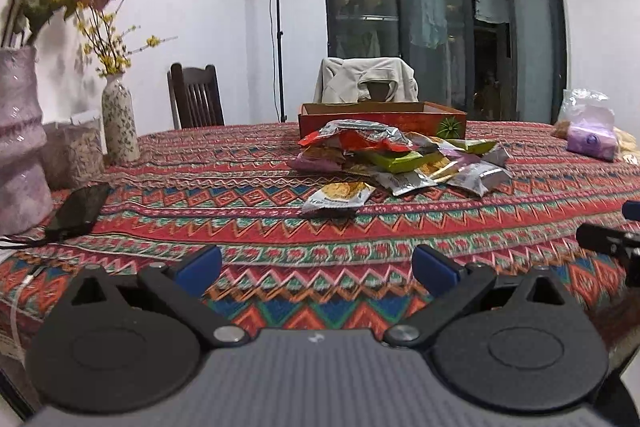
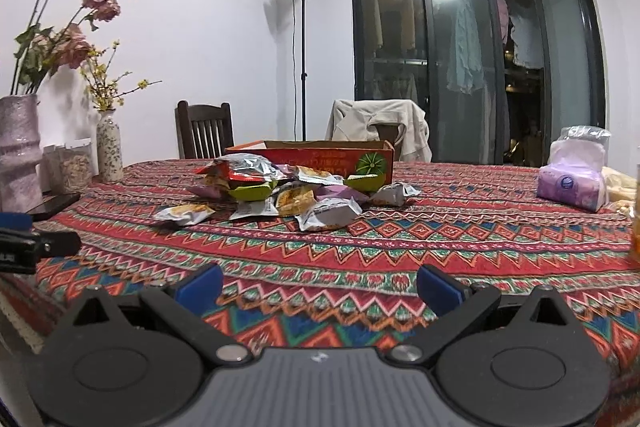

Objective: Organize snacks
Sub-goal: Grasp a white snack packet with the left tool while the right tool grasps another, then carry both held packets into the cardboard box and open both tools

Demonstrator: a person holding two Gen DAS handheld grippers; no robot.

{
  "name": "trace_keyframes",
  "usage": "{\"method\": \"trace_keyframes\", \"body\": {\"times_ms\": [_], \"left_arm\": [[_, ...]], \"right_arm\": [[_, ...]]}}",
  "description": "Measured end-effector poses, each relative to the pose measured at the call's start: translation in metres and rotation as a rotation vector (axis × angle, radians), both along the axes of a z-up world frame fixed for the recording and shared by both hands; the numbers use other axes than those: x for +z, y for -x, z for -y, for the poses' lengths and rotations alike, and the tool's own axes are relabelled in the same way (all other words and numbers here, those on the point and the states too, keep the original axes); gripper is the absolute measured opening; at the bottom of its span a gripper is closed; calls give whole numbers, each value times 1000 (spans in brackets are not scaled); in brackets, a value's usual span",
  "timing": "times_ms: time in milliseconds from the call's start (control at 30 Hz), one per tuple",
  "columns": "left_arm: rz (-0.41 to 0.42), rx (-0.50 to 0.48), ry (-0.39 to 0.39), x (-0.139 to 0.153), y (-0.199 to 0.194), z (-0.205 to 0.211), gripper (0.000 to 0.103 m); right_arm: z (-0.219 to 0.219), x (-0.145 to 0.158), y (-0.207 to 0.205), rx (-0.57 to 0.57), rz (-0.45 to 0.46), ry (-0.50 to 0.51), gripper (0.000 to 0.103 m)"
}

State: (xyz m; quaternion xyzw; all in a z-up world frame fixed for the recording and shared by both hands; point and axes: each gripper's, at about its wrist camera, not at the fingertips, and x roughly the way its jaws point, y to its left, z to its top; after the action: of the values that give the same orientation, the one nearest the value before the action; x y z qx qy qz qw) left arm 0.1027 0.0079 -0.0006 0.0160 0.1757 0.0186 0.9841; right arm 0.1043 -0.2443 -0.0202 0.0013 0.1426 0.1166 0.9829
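Observation:
A pile of snack packets (image 1: 400,155) in silver, red, green and purple lies on the patterned tablecloth in front of a shallow red cardboard box (image 1: 380,117). One silver and yellow packet (image 1: 340,197) lies nearest me. The pile (image 2: 280,187) and box (image 2: 320,157) also show in the right wrist view. My left gripper (image 1: 318,267) is open and empty, low over the cloth, well short of the pile. My right gripper (image 2: 320,285) is open and empty too, also short of the pile. Each gripper shows at the edge of the other's view.
A large pink vase (image 1: 20,139) and a small floral vase (image 1: 118,119) stand at the left, with a black phone (image 1: 80,207) beside them. A purple tissue pack (image 2: 572,179) sits at the right. Two chairs (image 1: 196,95) stand behind the table.

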Motion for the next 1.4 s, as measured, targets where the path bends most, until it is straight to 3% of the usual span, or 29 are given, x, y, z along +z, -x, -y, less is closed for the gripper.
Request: {"method": "trace_keyframes", "body": {"times_ms": [200, 333, 533, 700, 767, 800, 833, 867, 900, 967, 1100, 1400], "left_arm": [[-46, -8, -1, 2, -46, 5, 103], [-114, -35, -3, 4, -88, 3, 103], [-159, -63, -52, 3, -149, 0, 103], [-256, -85, 12, 0, -192, -5, 102], [-278, -94, 23, -3, -202, -7, 97], [-288, -108, 22, -5, -205, -7, 86], [-301, -125, 26, -7, -207, -7, 72], [-301, -136, 28, -7, -209, -6, 69], [-293, -144, 27, -7, -208, -5, 56], [-289, -165, 24, -8, -207, -3, 54], [-287, -174, 13, -9, -202, 1, 50], [-232, -187, 33, 12, -143, 10, 48]], "right_arm": [[-1, 11, -37, 50, -9, 16, 103], [1, 20, -68, 114, -62, -15, 103], [-10, 24, -133, 146, -160, 73, 95], [-21, 22, -190, 141, -238, 114, 91], [-26, 21, -209, 144, -266, 129, 87], [-28, 20, -215, 143, -273, 135, 85], [-30, 19, -222, 145, -279, 141, 83], [-32, 18, -227, 144, -282, 146, 81], [-32, 15, -232, 144, -288, 142, 80], [-32, 11, -238, 161, -312, 130, 68], [-27, 8, -243, 202, -348, 89, 54], [-11, 20, -200, 213, -283, 108, 42]]}}
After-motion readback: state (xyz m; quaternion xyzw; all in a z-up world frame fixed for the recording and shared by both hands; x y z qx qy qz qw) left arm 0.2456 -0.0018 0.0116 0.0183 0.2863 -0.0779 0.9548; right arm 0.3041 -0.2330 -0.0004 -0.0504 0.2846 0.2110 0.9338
